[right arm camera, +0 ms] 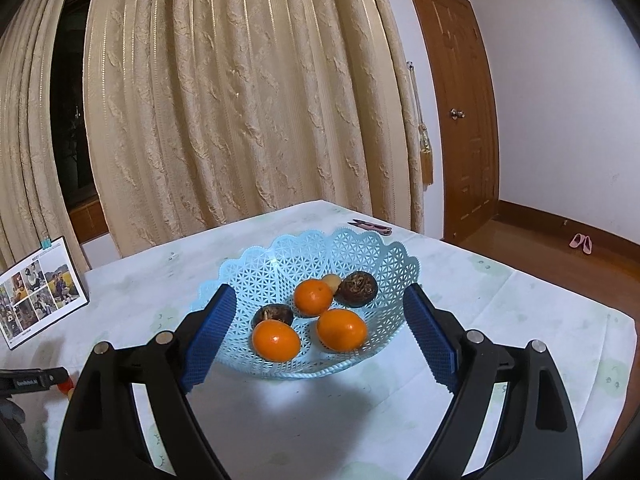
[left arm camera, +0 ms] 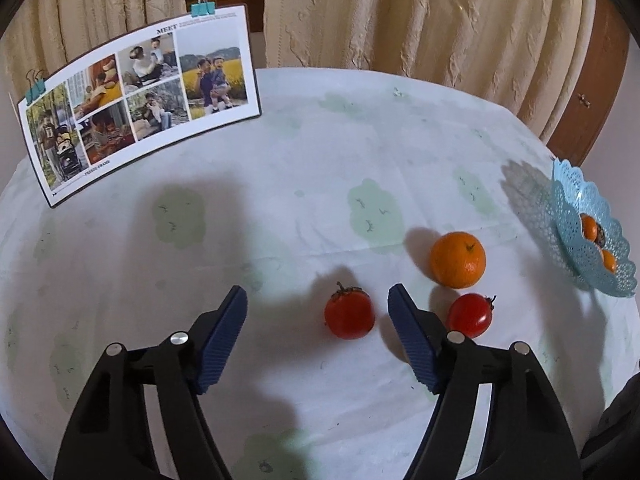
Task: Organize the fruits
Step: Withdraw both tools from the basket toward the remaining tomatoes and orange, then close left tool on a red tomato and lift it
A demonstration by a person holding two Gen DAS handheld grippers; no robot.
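In the left wrist view my left gripper point(left arm camera: 318, 294) is open just above the table, with a red tomato point(left arm camera: 349, 313) between its fingertips, nearer the right finger. A second red tomato point(left arm camera: 469, 315) and an orange point(left arm camera: 457, 259) lie just right of that finger. The light blue lattice basket point(left arm camera: 576, 216) stands at the far right. In the right wrist view my right gripper point(right arm camera: 322, 294) is open and empty, hovering in front of the basket point(right arm camera: 280, 264), which holds three oranges point(right arm camera: 341, 329) and two dark brown fruits point(right arm camera: 356, 289).
A photo board point(left arm camera: 136, 100) with teal clips stands at the table's back left. Small purple snips point(right arm camera: 370, 226) lie behind the basket. Cream curtains hang behind the table, and a wooden door point(right arm camera: 464, 120) is at the right. The left gripper shows in the right wrist view point(right arm camera: 32, 382).
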